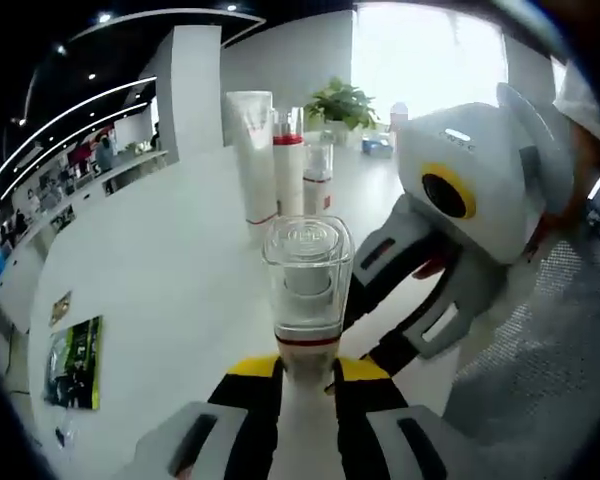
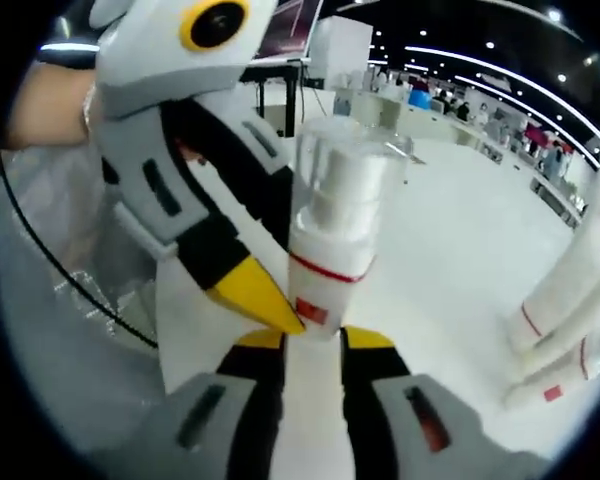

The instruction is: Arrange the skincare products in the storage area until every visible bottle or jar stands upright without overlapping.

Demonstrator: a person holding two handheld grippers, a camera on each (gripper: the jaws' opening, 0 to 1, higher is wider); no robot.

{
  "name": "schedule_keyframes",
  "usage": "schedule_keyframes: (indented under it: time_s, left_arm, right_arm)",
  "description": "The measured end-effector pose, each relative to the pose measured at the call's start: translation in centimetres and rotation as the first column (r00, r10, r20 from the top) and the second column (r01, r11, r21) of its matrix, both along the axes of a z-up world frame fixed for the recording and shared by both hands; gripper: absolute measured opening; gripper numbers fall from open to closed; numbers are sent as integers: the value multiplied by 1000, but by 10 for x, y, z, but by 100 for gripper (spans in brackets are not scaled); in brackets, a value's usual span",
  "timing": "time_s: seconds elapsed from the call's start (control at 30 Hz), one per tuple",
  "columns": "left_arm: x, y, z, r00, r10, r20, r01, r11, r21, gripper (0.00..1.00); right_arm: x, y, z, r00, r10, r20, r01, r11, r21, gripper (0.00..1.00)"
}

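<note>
A white pump bottle [image 1: 307, 290] with a clear square cap and a thin red band stands upright between the yellow-tipped jaws of my left gripper [image 1: 305, 368], which is shut on its body. My right gripper [image 1: 372, 318] reaches in from the right and meets the same bottle lower down. In the right gripper view the bottle [image 2: 332, 250] rises between the jaws of the right gripper [image 2: 315, 342], which is shut on it. There the left gripper [image 2: 260, 295] presses a yellow tip against the bottle's side.
On the white table [image 1: 160, 280] behind stand a tall white tube [image 1: 252, 155], a red-banded bottle [image 1: 288, 165] and a shorter bottle [image 1: 318, 178]; these white containers [image 2: 565, 305] lean at the right edge. A potted plant [image 1: 342, 103], a green leaflet [image 1: 75, 362], grey crinkled plastic [image 1: 550, 340].
</note>
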State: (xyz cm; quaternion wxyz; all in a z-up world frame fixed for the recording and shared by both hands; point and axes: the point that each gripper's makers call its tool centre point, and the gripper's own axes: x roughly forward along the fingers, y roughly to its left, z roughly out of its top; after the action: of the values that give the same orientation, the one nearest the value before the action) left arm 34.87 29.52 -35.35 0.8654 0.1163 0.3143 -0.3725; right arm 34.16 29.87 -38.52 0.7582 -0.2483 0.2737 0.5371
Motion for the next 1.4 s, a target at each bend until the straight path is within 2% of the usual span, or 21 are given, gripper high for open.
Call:
schedule_keyframes:
  time_s: [0.4, 0.43, 0.47, 0.5, 0.57, 0.63, 0.67, 0.73, 0.77, 0.97, 1.13, 1.27, 1.4]
  left_arm:
    - [2, 1, 0, 1000, 0, 17, 0, 1000, 12, 22]
    - [2, 1, 0, 1000, 0, 17, 0, 1000, 14, 22]
    - [4, 5, -1, 999, 1, 37, -3, 999, 41, 22]
    - [3, 2, 0, 1000, -8, 27, 7, 1000, 20, 22]
    - [3, 2, -2, 1000, 9, 7, -10, 1000, 17, 22]
    - [5, 3, -1, 1000, 15, 21, -16, 1000, 19, 24]
    - [7, 7, -5, 999, 36, 6, -37, 999, 26, 21]
    - [8, 13, -8, 999, 46, 13, -46, 997, 58, 17]
    - [8, 10, -3, 999, 44, 15, -45, 999, 30, 16]
    - [7, 10, -3, 998, 53, 18, -53, 998, 29, 16]
    - [6, 9, -5, 999, 47, 18, -48, 998, 36, 18]
    - [1, 11, -14, 997, 62, -45, -59, 997, 51, 22]
    - [-2, 13, -19, 997, 52, -53, -48, 996, 77, 21]
  right_arm:
    - [4, 1, -3, 999, -28, -22, 29, 999, 36, 19]
    - [3, 2, -3, 999, -27, -23, 28, 999, 37, 14]
    - [2, 3, -3, 999, -22, -27, 23, 999, 32, 1]
    - [6, 4, -2, 999, -35, -2, 35, 998, 44, 2]
    - [2, 7, -4, 1000, -16, -4, 16, 999, 29, 2]
    - [2, 7, -4, 1000, -15, -17, 15, 1000, 19, 2]
    - [2, 6, -3, 999, -18, -30, 19, 999, 25, 2]
    - [1, 6, -2, 999, -32, -45, 33, 999, 37, 2]
    - [0, 7, -2, 999, -24, -37, 25, 999, 32, 3]
    - [0, 8, -1, 999, -11, -31, 12, 1000, 25, 4]
    - [-5, 6, -1, 999, 18, -38, -18, 1000, 0, 14]
    - [-9, -1, 0, 996, 61, -72, -62, 998, -22, 19]
    - [-5, -5, 15, 995, 77, -61, -76, 997, 11, 19]
